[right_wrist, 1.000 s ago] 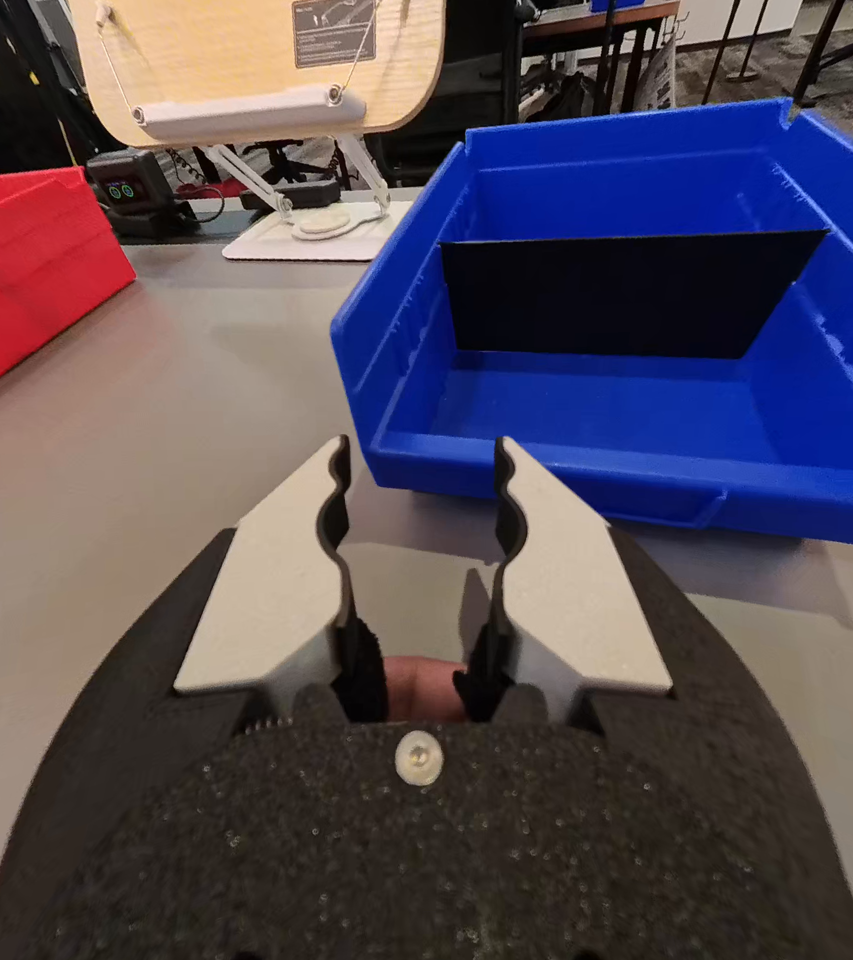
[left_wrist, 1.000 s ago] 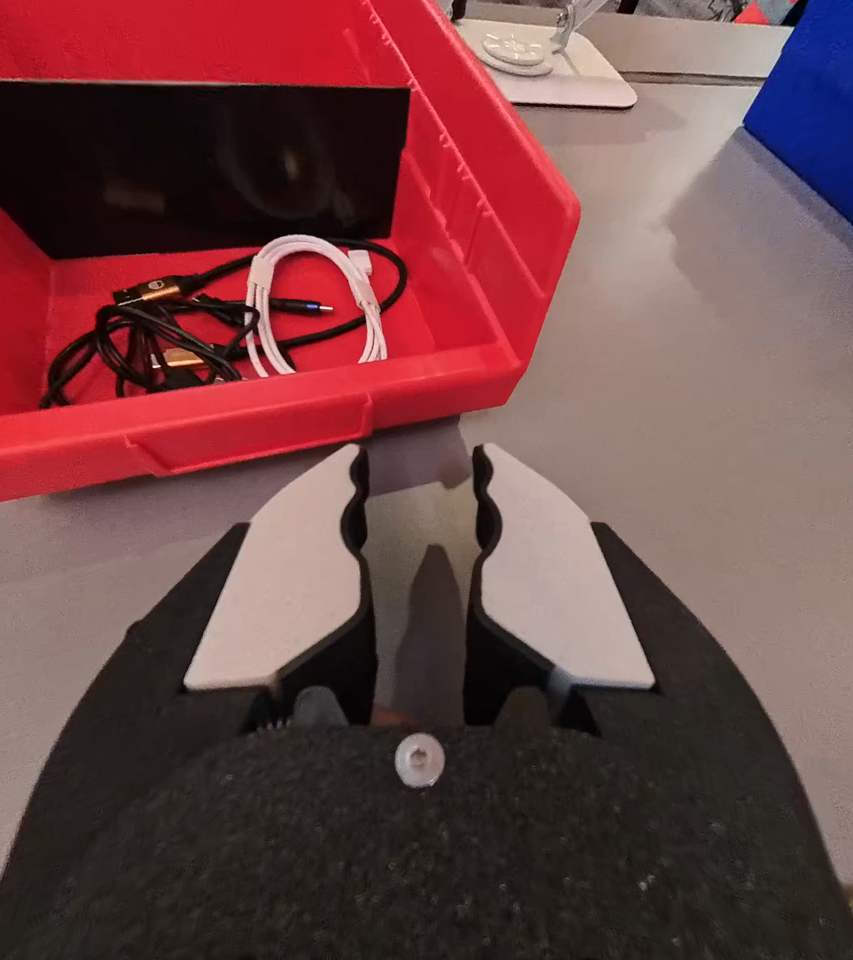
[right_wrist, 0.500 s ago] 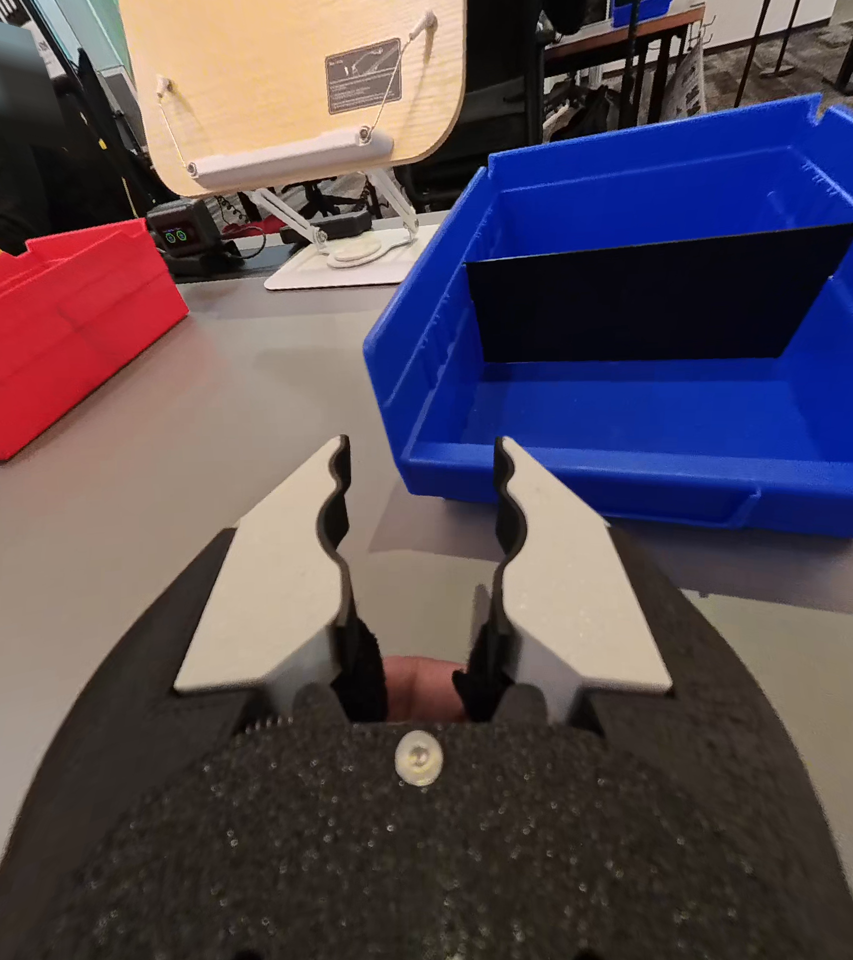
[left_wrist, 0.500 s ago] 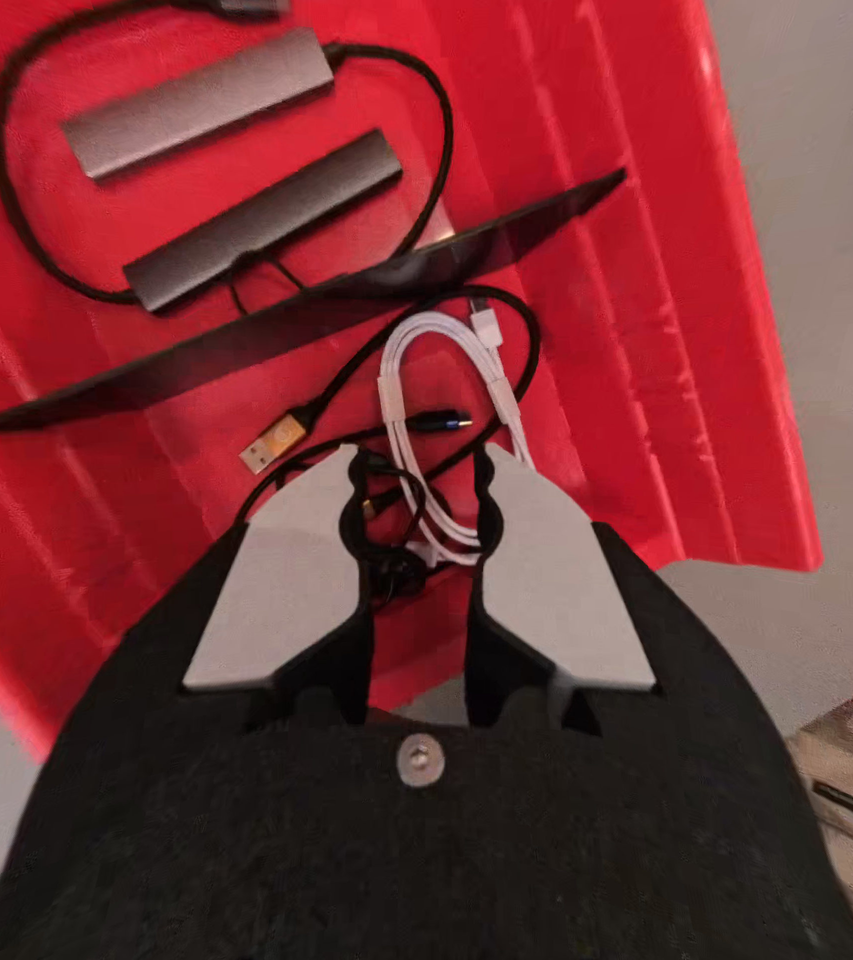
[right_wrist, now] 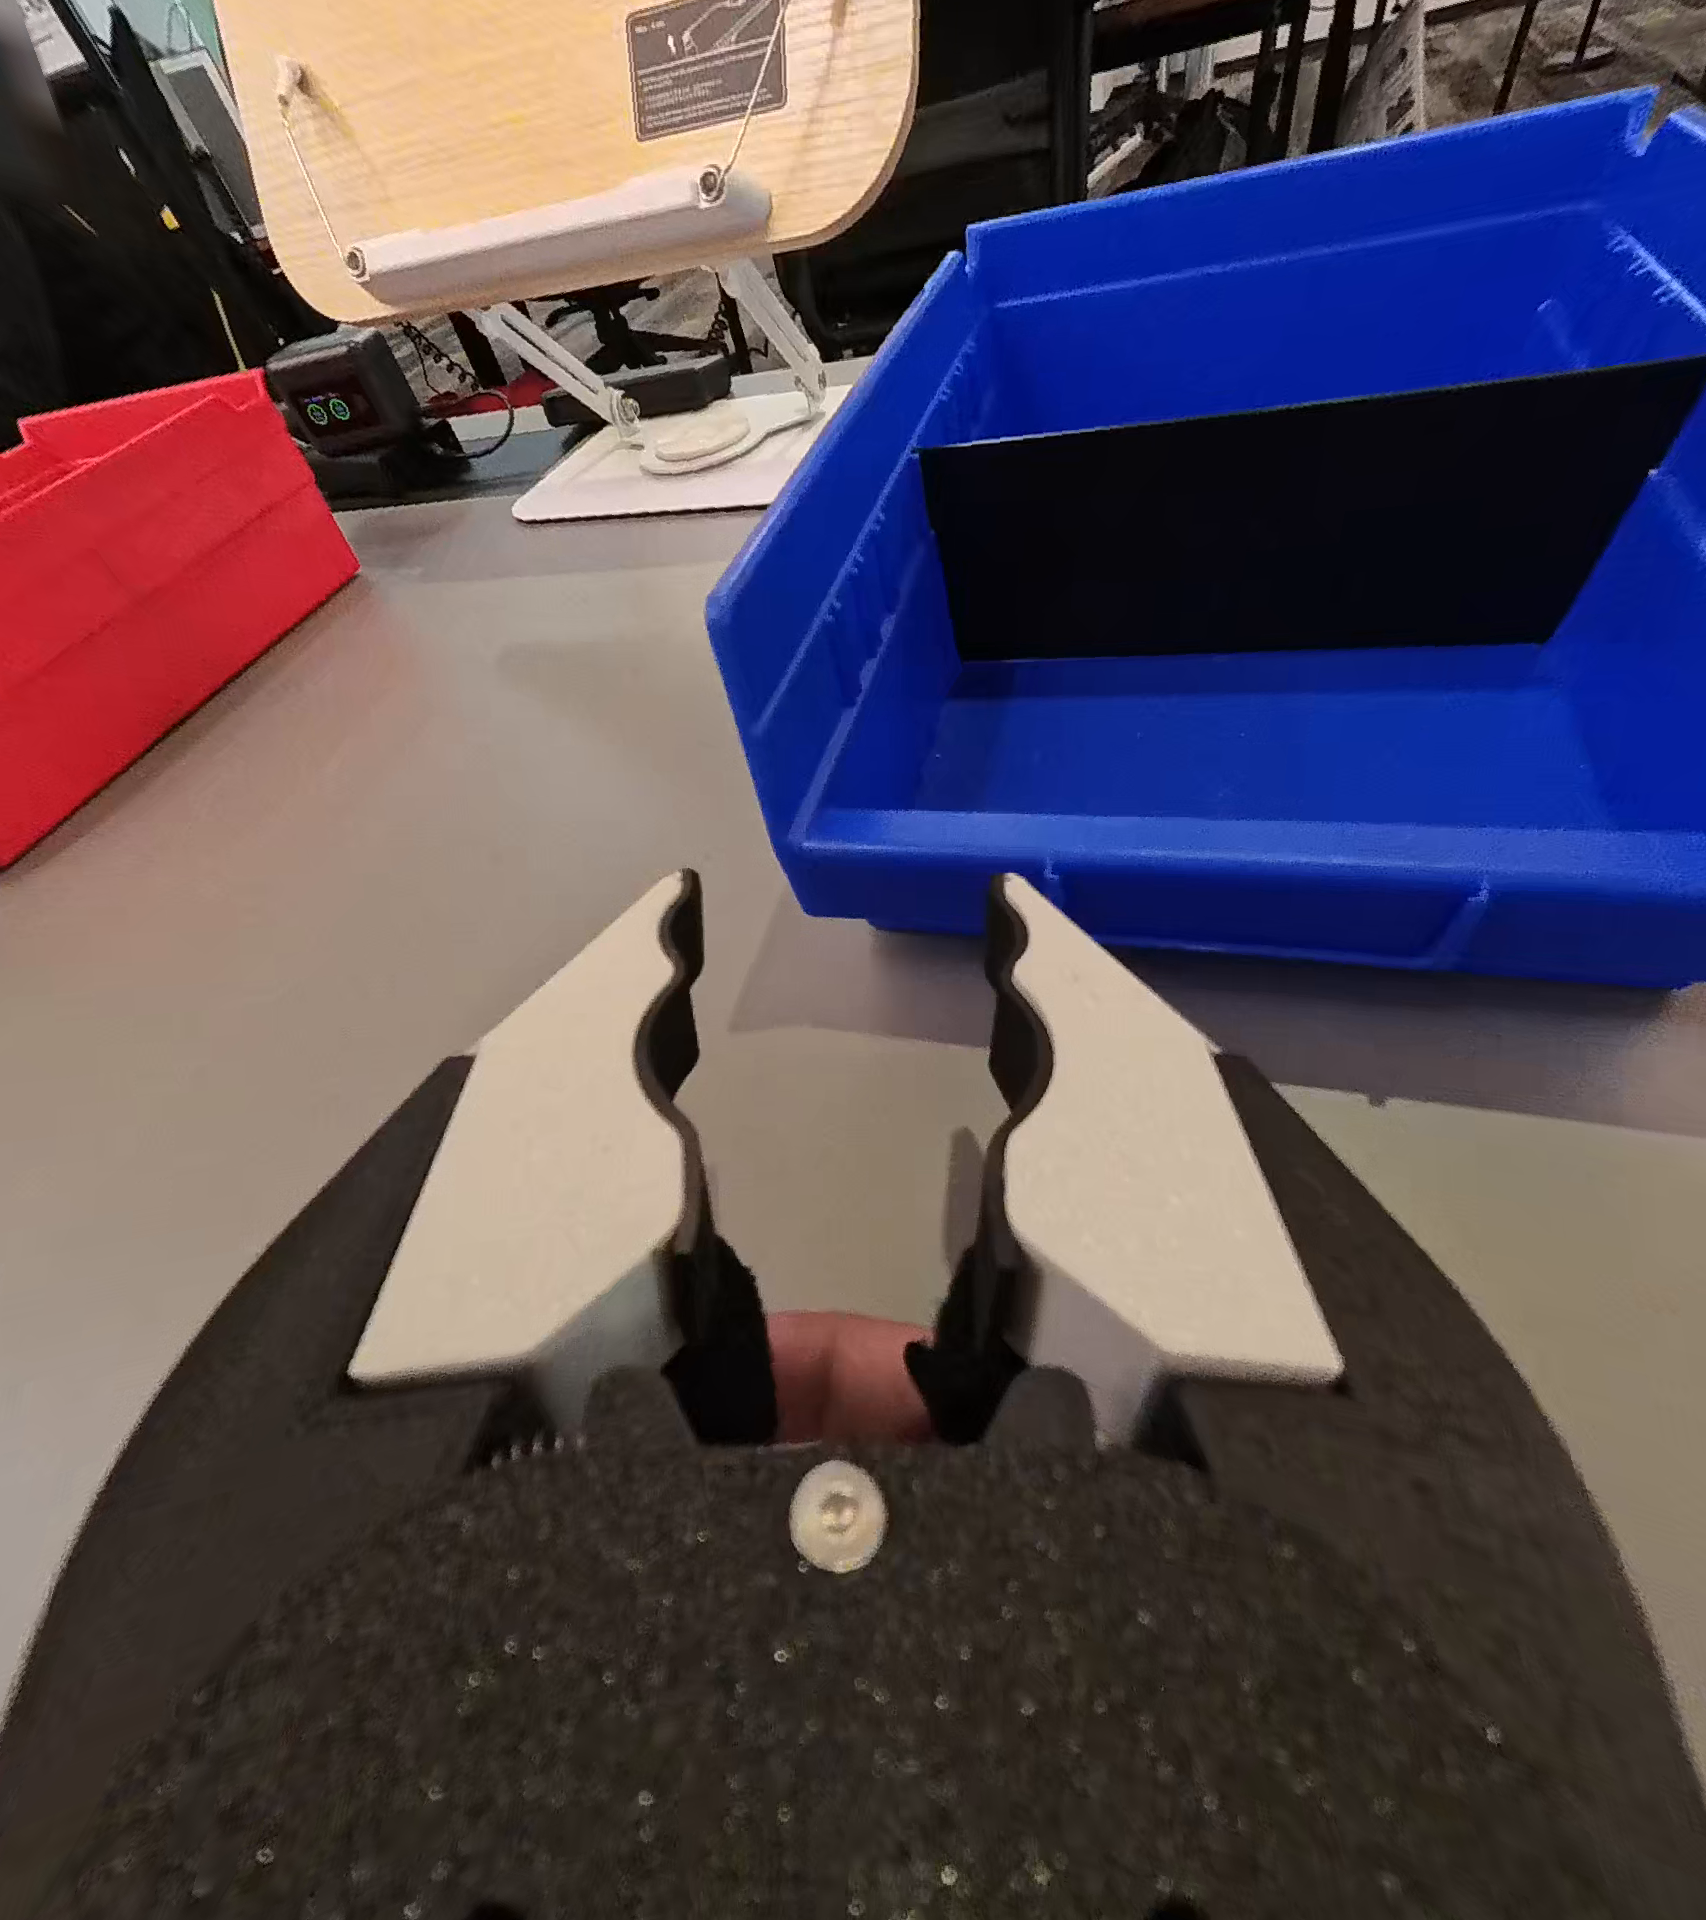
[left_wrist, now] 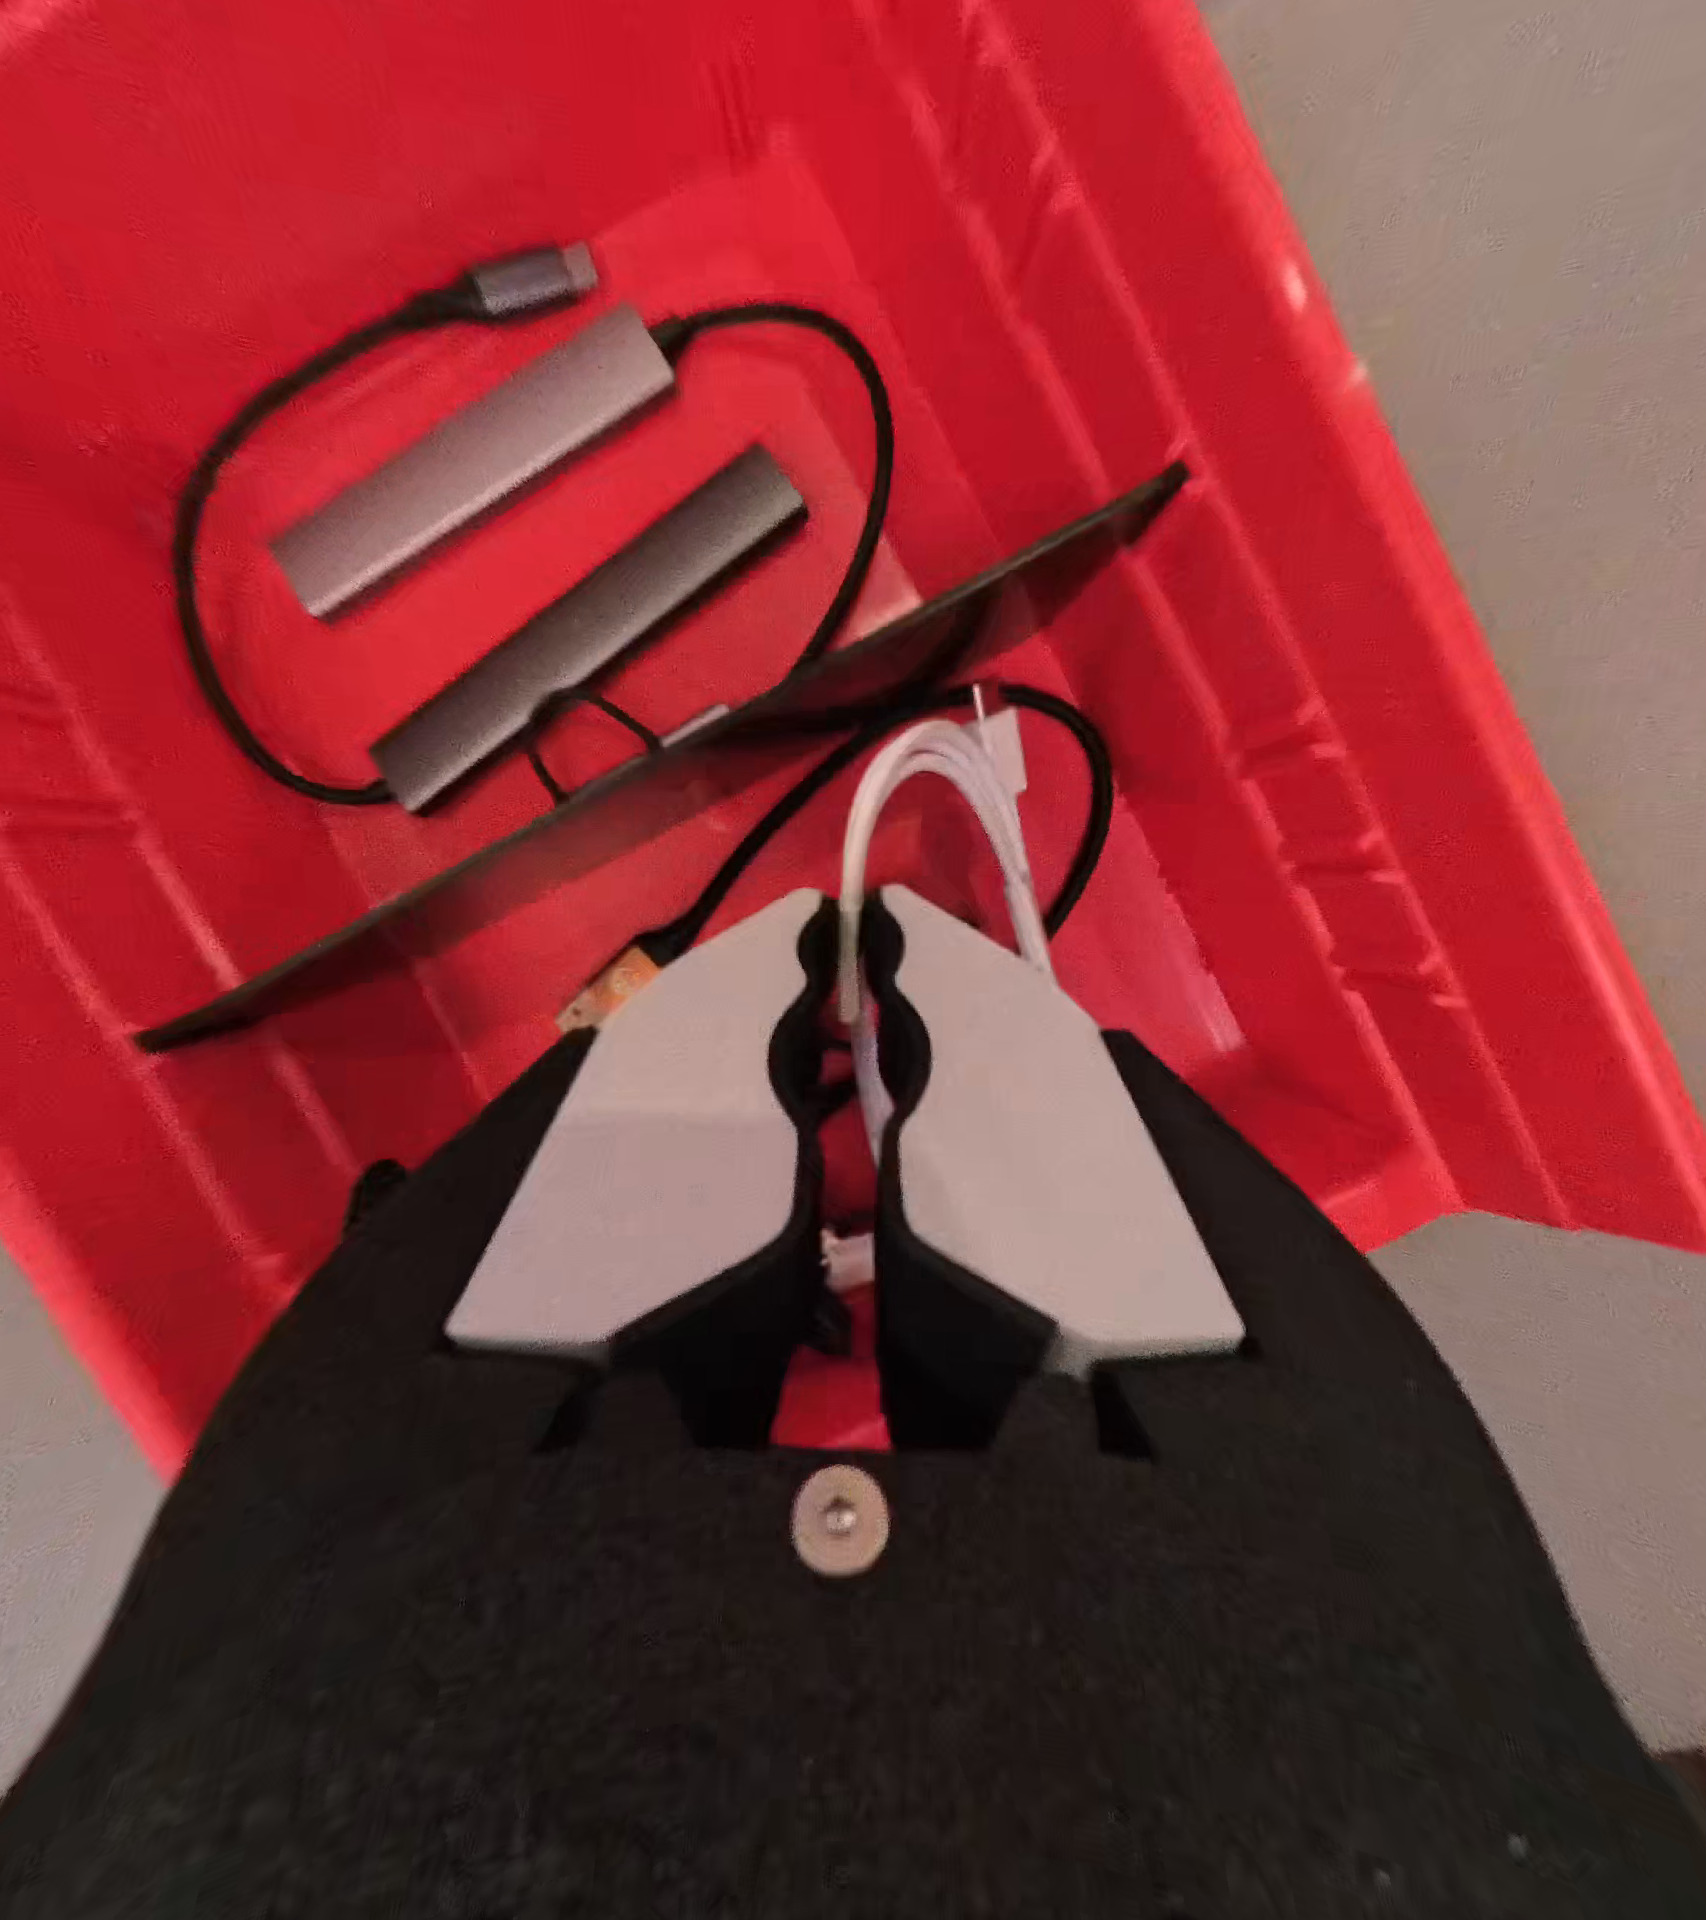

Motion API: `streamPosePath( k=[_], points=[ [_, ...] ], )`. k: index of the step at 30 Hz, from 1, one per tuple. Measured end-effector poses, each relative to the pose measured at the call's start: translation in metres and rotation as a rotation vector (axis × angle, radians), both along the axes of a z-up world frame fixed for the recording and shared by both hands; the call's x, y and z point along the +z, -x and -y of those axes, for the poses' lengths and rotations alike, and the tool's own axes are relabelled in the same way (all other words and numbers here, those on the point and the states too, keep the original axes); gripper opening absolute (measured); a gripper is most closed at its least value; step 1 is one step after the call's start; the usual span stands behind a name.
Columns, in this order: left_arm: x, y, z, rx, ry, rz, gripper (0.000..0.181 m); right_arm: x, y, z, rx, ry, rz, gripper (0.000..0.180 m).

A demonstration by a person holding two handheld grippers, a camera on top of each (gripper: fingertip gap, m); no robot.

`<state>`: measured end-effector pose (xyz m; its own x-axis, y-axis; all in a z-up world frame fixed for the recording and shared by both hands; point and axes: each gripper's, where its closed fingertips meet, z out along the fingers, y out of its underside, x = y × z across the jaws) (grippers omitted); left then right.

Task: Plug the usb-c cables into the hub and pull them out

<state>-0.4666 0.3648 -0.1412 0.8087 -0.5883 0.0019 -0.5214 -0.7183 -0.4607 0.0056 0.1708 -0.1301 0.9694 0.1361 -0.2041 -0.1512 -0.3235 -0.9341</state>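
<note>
White cable (left_wrist: 942, 769), a bundled coil, sits pinched in the left claw (left_wrist: 854, 914): the jaws have narrowed to a slit with a strand of the bundle between them at the tips, inside the red bin (left_wrist: 1296, 727). Its loop arches from the tips toward the upper right of the left wrist frame, so the coil's long axis runs roughly along the claw's own line, and a white plug end shows at the top of the arch. I cannot tell which connector that is.

Beyond the black divider (left_wrist: 620, 821), in the far compartment at upper left of the frame, lie two grey hubs (left_wrist: 475, 478) side by side, long axes slanting from lower left to upper right. Black cables (left_wrist: 1088, 810) tangle beside the white one, touching it.

My judgement: the lift comes next, and the hubs lie ahead and left of the left claw, much nearer it than the right claw (right_wrist: 844, 904), which hangs wide and empty over the desk (right_wrist: 413, 831) before the blue bin (right_wrist: 1140, 862).
</note>
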Motion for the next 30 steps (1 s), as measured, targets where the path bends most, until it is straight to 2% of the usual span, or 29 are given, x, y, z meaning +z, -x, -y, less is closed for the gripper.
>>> streamPosePath(
  k=[4,6,8,10,12,14,17,19,21,24,28,30],
  points=[
    [0.08,0.012,-0.001,0.057,-0.281,0.033,0.004,0.0,0.002,0.0,0.004,0.002,0.008,0.054],
    [0.13,0.012,0.003,0.079,-0.469,0.107,0.004,0.0,0.004,0.0,0.01,0.001,0.013,0.054],
    [0.166,0.004,0.015,0.09,-0.563,0.208,0.004,0.0,0.006,-0.001,0.016,0.0,0.017,0.054],
    [0.187,-0.025,0.035,-0.001,-0.604,0.333,0.004,-0.001,0.01,-0.001,0.026,0.002,0.021,0.054],
    [0.191,-0.071,0.066,-0.185,-0.575,0.436,0.004,0.0,0.012,-0.002,0.033,0.0,0.025,0.054],
    [0.176,-0.121,0.098,-0.326,-0.454,0.524,0.004,0.0,0.014,-0.002,0.038,0.001,0.025,0.054],
    [0.124,-0.197,0.143,-0.475,-0.188,0.609,0.004,0.001,0.016,-0.003,0.045,-0.003,0.024,0.054],
    [0.08,-0.237,0.166,-0.547,-0.037,0.59,0.004,0.001,0.018,-0.003,0.051,-0.003,0.026,0.054],
    [0.039,-0.264,0.182,-0.633,0.053,0.492,0.004,0.001,0.018,-0.003,0.054,-0.004,0.027,0.054],
    [0.002,-0.289,0.188,-0.745,0.097,0.342,0.004,0.001,0.017,-0.002,0.054,-0.004,0.026,0.054],
    [-0.028,-0.31,0.174,-0.803,0.027,0.112,0.005,0.0,0.012,0.0,0.047,-0.001,0.009,0.053],
    [-0.036,-0.322,0.175,-0.845,-0.004,0.073,0.006,-0.002,0.01,0.001,0.043,0.008,-0.002,0.053]
  ],
)
